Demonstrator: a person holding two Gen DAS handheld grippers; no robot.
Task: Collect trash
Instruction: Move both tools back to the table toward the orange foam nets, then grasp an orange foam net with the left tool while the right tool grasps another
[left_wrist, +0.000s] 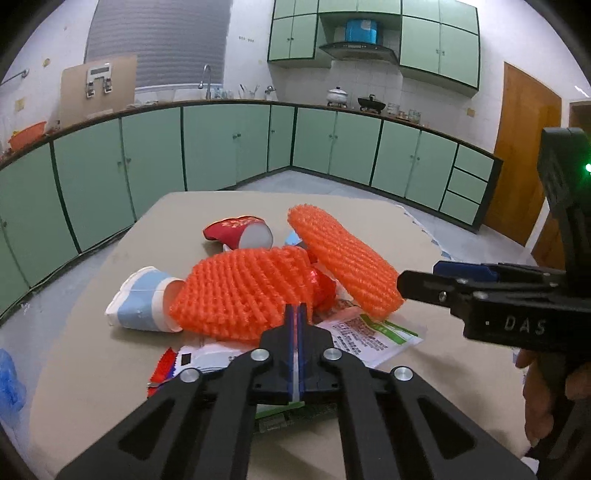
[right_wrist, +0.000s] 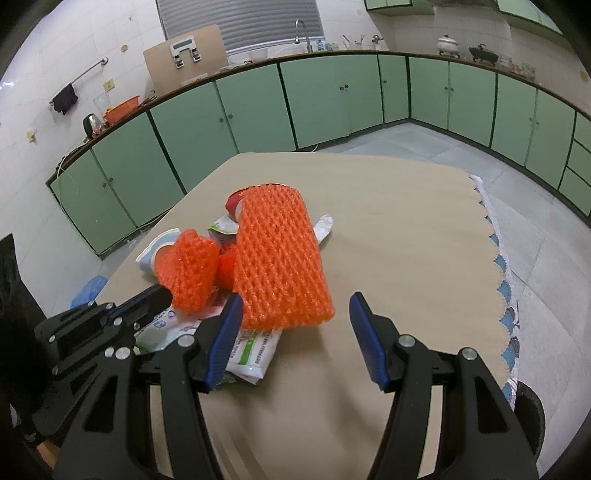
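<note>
Trash is piled mid-table (right_wrist: 388, 206). The right gripper (right_wrist: 295, 332) is held wide, nothing between the fingers. The larger orange foam-mesh fruit sleeve (right_wrist: 280, 254) lies at 11 o'clock from that gap, its near end touching the left blue pad, long axis running 12 to 6. The left gripper (left_wrist: 296, 314) is pinched shut at the near edge of the smaller orange foam-mesh sleeve (left_wrist: 243, 291); whether mesh is caught cannot be told.

The red crushed paper cup (left_wrist: 240, 230) and the white-and-blue paper cup (left_wrist: 138, 304) are clear only in the left view. The right view alone shows how far off-centre the larger sleeve sits from the open jaws.
</note>
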